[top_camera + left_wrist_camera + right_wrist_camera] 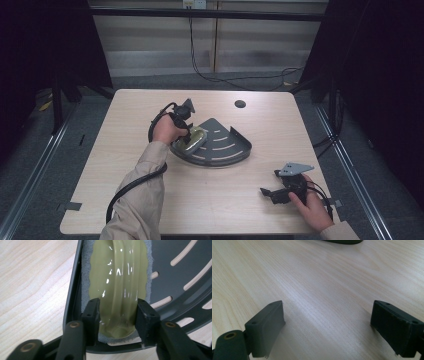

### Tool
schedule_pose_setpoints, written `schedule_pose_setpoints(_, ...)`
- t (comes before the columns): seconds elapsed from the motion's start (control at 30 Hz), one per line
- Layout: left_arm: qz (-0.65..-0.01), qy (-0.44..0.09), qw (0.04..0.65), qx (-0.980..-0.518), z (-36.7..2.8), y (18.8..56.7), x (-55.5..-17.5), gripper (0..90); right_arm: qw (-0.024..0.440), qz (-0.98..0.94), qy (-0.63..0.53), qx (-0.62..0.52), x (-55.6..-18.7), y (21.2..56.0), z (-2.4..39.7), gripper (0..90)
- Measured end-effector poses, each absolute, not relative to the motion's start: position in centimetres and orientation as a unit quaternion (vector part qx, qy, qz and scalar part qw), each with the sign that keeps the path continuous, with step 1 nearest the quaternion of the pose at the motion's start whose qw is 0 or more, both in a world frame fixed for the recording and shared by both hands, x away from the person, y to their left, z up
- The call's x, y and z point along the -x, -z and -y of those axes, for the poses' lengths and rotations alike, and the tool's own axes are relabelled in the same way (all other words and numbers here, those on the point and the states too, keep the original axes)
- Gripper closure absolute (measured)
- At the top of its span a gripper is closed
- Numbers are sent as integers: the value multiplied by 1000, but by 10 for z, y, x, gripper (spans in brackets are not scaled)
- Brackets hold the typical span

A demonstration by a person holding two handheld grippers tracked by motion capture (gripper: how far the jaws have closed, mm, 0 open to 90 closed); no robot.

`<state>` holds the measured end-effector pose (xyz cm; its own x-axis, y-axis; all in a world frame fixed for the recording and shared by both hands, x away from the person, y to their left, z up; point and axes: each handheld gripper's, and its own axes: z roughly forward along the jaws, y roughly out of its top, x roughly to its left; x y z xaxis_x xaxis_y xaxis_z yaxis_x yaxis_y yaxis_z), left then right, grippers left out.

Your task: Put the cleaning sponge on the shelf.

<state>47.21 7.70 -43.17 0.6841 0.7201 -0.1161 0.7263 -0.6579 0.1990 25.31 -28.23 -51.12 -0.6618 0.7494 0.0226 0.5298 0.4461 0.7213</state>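
The yellow-green scrubber (117, 287), a glossy plastic-topped sponge with a grey pad underneath, is lying in the dark slotted corner tray (225, 145) near the middle of the table (125, 120), snug against the tray's left wall. The left tongs (117, 312) are right down on it: from the left gripper view the two black jaws sit either side of the scrubber's raised ridge, close against it, but I can't tell whether the pads are really pressing or have just let go. They're only partly apart, about as wide as that ridge. In the high view, the left hand (167, 131) hovers low over the tray's near-left corner, cable looping behind it. Over at the near right corner of the table, the right tongs (272, 192) rest low above bare wood, jaws spread wide with nothing between them, well apart from the tray. To my eye the placing looks as good as done: the scrubber is inside the tray and flat on its floor. What seems left is for the left tongs to come fully clear of the ridge and lift away without dragging the scrubber up.
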Motion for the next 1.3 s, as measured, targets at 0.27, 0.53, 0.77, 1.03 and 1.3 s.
schedule_pose_setpoints(0.27,-409,-1,140,-902,-80,423,-469,336,153,-837,-361,-382,-253,511,282,111)
schedule_pose_setpoints(0.53,-413,-7,152,-898,-85,418,-465,227,151,-836,-362,-383,-253,511,282,110)
schedule_pose_setpoints(0.77,-412,-7,158,-897,-89,411,-461,199,152,-836,-362,-382,-253,511,282,110)
schedule_pose_setpoints(1.03,-412,-1,158,-897,-93,403,-455,197,153,-837,-361,-383,-253,511,282,111)
schedule_pose_setpoints(1.3,-415,-1,159,-896,-102,397,-451,196,152,-836,-362,-383,-253,511,282,110)
